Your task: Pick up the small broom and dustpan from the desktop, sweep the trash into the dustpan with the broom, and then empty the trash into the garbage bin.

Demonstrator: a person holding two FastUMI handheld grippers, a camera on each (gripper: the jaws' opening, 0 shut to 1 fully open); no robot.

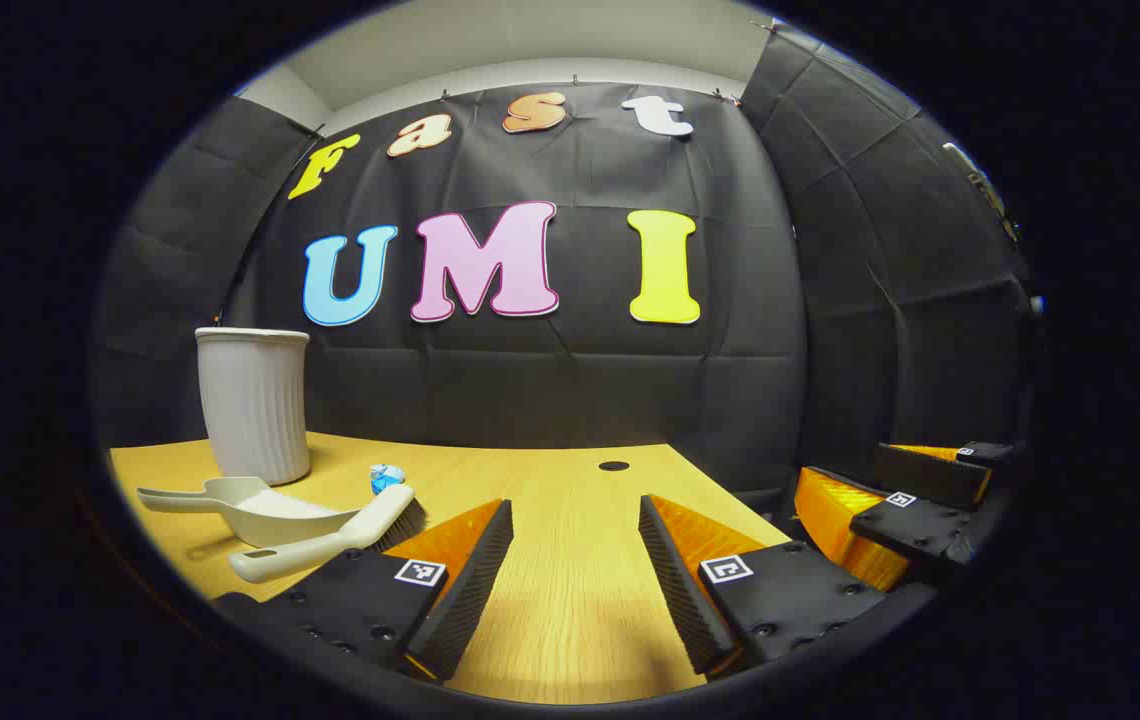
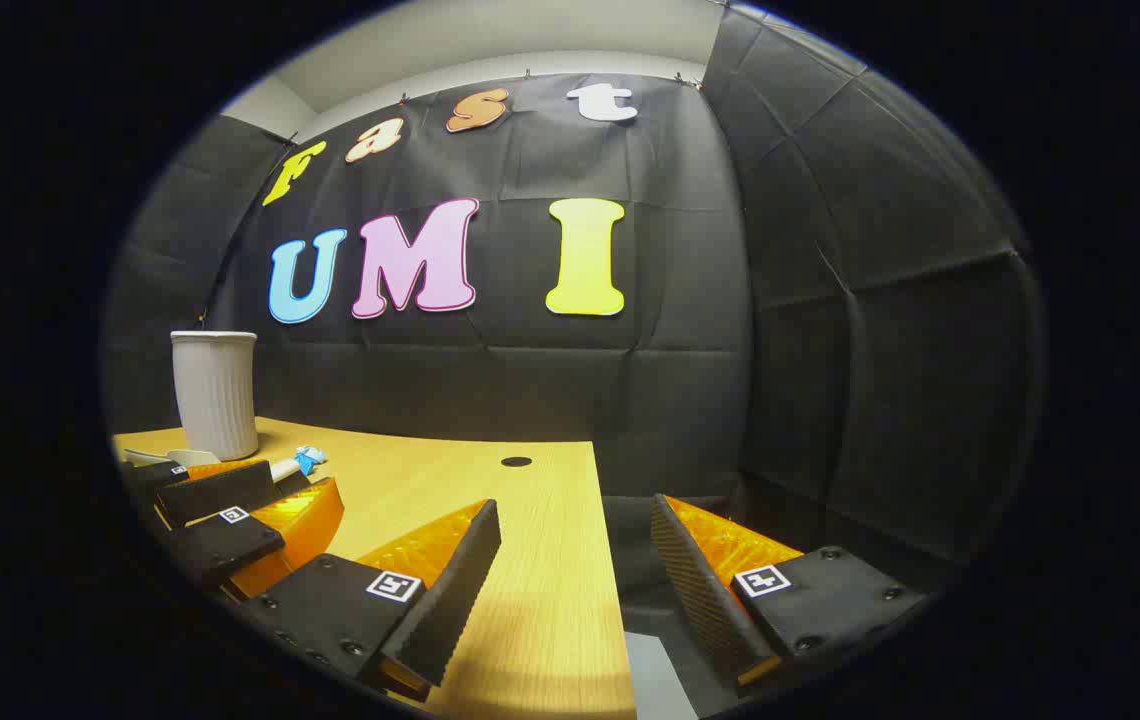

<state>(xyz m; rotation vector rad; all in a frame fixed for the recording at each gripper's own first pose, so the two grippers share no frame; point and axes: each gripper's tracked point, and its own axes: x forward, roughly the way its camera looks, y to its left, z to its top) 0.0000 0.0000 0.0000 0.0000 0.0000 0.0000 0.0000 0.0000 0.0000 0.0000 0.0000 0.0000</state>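
Nearest to my left camera are the two fingers of the left gripper (image 1: 575, 560), and I see them spread wide apart with only bare wood of the desktop (image 1: 570, 600) between them, so this gripper is open and holds nothing. From there, at about 10 o'clock, the small broom (image 1: 330, 540) lies on the desktop with its pale handle toward the near edge and its dark bristles toward the middle of the desk. Its handle lies just beside the front lip of the dustpan (image 1: 250, 505); I cannot tell if they touch. Behind the dustpan, the ribbed white garbage bin (image 1: 252, 405) stands upright near the back left corner. A small crumpled piece of blue and white trash (image 1: 387, 478) lies just behind the broom head, to the right of the bin. A dark round hole (image 1: 614, 466) is in the desktop at about 12 o'clock. At 3 o'clock in the left gripper view I see the right gripper (image 1: 915, 490) beside the desk's right edge.

In the right gripper view, the right gripper (image 2: 575, 570) is also open, fingers far apart, empty. It hangs over the right edge of the desktop (image 2: 530, 600): one finger is above the wood, the other is past the edge. At 9 o'clock I see the left gripper (image 2: 230, 510), and behind it the garbage bin (image 2: 215, 395), the trash (image 2: 309, 459) and a part of the broom handle (image 2: 282, 468). A pale edge of the dustpan (image 2: 165, 457) shows at the bin's foot.
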